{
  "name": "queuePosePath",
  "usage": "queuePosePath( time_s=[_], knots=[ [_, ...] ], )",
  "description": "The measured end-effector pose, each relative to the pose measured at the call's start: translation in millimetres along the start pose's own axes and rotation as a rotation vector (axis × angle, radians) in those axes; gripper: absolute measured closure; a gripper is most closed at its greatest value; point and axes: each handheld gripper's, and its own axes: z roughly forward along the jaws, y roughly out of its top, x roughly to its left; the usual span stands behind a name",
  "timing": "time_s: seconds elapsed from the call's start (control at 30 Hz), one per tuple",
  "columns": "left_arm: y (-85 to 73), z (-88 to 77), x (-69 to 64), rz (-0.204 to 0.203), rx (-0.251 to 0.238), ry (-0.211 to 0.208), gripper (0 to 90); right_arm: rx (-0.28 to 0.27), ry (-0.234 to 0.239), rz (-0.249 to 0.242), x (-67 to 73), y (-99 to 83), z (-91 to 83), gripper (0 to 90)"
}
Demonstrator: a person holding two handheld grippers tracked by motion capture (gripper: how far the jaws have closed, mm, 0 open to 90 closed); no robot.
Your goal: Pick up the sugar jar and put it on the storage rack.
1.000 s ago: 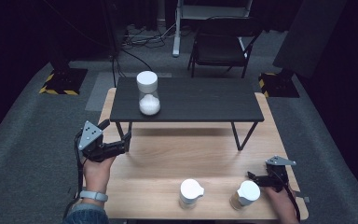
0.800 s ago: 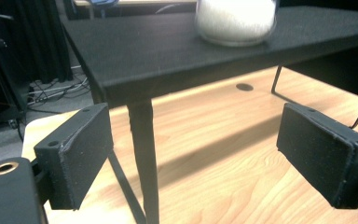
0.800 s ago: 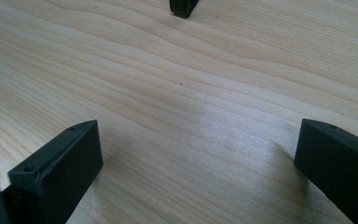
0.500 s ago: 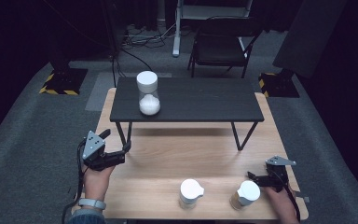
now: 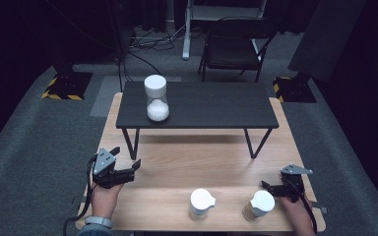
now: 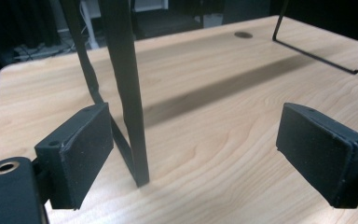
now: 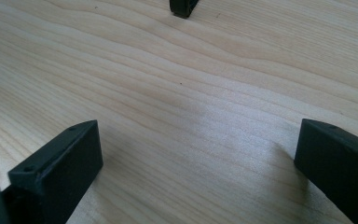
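My left gripper (image 5: 136, 165) hovers low over the left side of the wooden table (image 5: 187, 162), pointing right toward the front left leg of the black low bench (image 5: 211, 105). In the left gripper view its jaws stand open around nothing (image 6: 200, 151), with that black leg (image 6: 128, 93) just ahead. My right gripper (image 5: 266, 187) rests near the front right corner, just behind a white-lidded jar (image 5: 261, 204). Its jaws are open over bare wood (image 7: 200, 172). A second white-lidded cup (image 5: 201, 201) stands at front centre. An hourglass-shaped white-capped jar (image 5: 156, 98) stands on the bench's left end.
A black foot (image 7: 182, 7) of the bench shows at the top of the right gripper view. A black chair (image 5: 234, 46) and stands sit on the grey floor beyond the table. Open wood lies between the bench legs and the two front containers.
My left gripper has sunk toward the tabletop and drawn closer to the front edge. The right gripper and all containers have stayed put.
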Motion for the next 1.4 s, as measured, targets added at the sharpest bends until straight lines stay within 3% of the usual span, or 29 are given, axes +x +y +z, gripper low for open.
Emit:
queuePosePath(
  time_s=[0.87, 1.4],
  knots=[
    [-32.2, 12.3, -2.7, -0.061, 0.117, 0.049, 10.4, 0.0, 0.0, 0.0, 0.0, 0.0, 0.0, 0.5],
    [-30.4, 24.4, -10.4, -0.037, 0.22, 0.07, 10.0, 0.0, 0.0, 0.0, 0.0, 0.0, 0.0, 0.5]
  ],
)
